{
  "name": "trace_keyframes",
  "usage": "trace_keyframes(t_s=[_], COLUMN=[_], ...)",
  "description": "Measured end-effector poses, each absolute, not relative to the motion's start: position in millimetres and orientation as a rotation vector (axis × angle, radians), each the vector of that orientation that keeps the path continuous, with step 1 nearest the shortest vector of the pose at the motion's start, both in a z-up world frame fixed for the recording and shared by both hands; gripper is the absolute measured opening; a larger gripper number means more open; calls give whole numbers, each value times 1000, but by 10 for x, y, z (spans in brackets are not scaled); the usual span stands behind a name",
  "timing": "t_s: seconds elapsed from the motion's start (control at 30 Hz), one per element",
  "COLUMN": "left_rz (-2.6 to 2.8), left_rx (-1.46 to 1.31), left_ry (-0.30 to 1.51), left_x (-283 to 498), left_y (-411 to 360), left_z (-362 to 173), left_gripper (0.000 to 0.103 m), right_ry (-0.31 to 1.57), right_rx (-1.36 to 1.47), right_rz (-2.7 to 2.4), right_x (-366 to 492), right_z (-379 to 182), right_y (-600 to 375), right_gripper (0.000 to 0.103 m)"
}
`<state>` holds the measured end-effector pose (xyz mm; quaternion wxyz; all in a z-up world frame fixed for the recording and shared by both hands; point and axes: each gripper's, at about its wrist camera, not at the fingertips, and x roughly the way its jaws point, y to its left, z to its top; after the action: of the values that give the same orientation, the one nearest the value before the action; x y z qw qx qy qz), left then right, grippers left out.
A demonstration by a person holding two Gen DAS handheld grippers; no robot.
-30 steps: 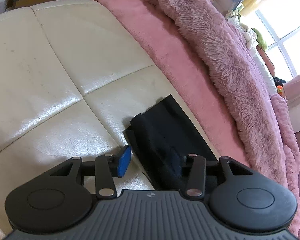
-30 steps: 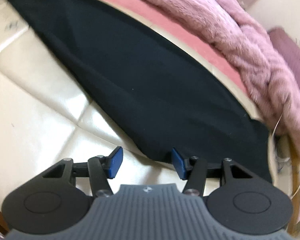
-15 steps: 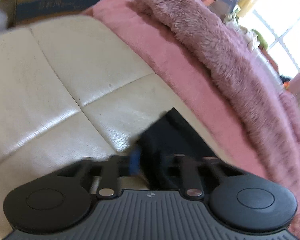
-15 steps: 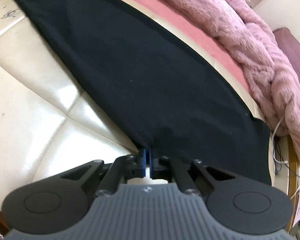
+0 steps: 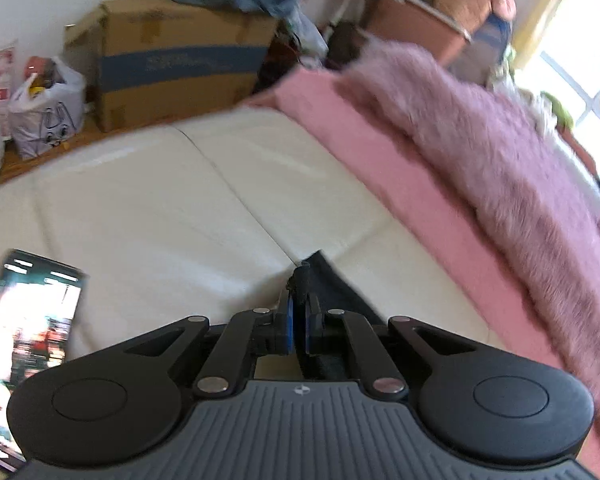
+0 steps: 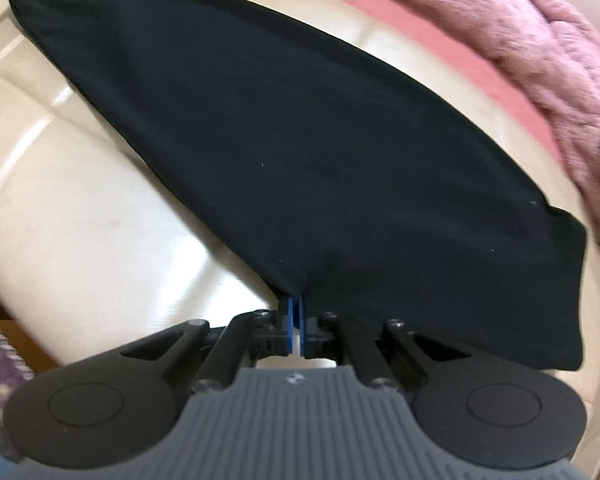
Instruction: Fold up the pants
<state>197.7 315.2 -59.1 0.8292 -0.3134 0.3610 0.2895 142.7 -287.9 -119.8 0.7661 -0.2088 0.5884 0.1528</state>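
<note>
Black pants (image 6: 300,152) lie spread across the cream leather cushion (image 6: 80,220), reaching from the far left corner to the near right. My right gripper (image 6: 295,304) is shut on their near edge, the cloth bunching into the blue pads. In the left wrist view only a dark end of the pants (image 5: 324,284) shows, lifted off the cushion (image 5: 160,220), and my left gripper (image 5: 298,300) is shut on that end. A small black fold sticks up past the tips.
A pink blanket (image 5: 400,168) and a fuzzy mauve throw (image 5: 520,152) run along the far side of the cushion. A cardboard box (image 5: 172,60) and plastic bags (image 5: 44,112) stand beyond it. A lit phone screen (image 5: 24,320) sits at the left. The throw (image 6: 540,32) also borders the pants.
Both grippers closed from open onto the pants. The left one then rose and tilted up with the pants' end, bringing the box and bags into view. The right one stayed near its place.
</note>
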Motion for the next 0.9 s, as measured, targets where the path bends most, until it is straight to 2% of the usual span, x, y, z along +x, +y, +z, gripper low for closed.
trace_keyframes(t_s=[0.07, 0.1, 0.13, 0.17, 0.2, 0.23, 0.33, 0.4, 0.57, 0.67, 0.8, 0.9], left_rz=[600, 582, 559, 536, 508, 476, 368, 302, 145, 59, -52, -131], left_rx=[-676, -675, -672, -666, -660, -652, -597, -555, -467, -427, -383, -331], left_ry=[731, 713, 695, 677, 656, 635, 576, 550, 511, 518, 585, 684], left_x=[1853, 1804, 1771, 1753, 1738, 1736, 1782, 1820, 1997, 2086, 2212, 2256], left_y=[3163, 3140, 3095, 3035, 2958, 2865, 2500, 2217, 1364, 870, 250, -163], left_z=[-438, -350, -258, -171, -77, 21, 321, 478, 746, 732, 526, 148], left_gripper=[4, 4, 4, 4, 4, 4, 4, 4, 4, 4, 4, 4], right_ry=[1281, 1272, 1264, 1250, 1238, 1216, 1148, 1100, 1047, 1035, 1022, 1017], right_rx=[-412, -389, -364, -328, -289, -244, -146, -114, -40, -1, 52, 74], right_rz=[367, 378, 383, 386, 392, 398, 397, 363, 257, 215, 190, 182], right_x=[1399, 1388, 1375, 1373, 1375, 1379, 1388, 1420, 1567, 1526, 1482, 1487], right_z=[-1176, -1160, -1140, -1106, -1068, -1013, -851, -792, -807, -824, -857, -856], right_y=[-2820, -2803, -2797, -2806, -2823, -2848, -2918, -2960, -3113, -3160, -3186, -3273], right_gripper=[2, 8, 10, 22, 39, 45, 51, 58, 60, 60, 60, 61])
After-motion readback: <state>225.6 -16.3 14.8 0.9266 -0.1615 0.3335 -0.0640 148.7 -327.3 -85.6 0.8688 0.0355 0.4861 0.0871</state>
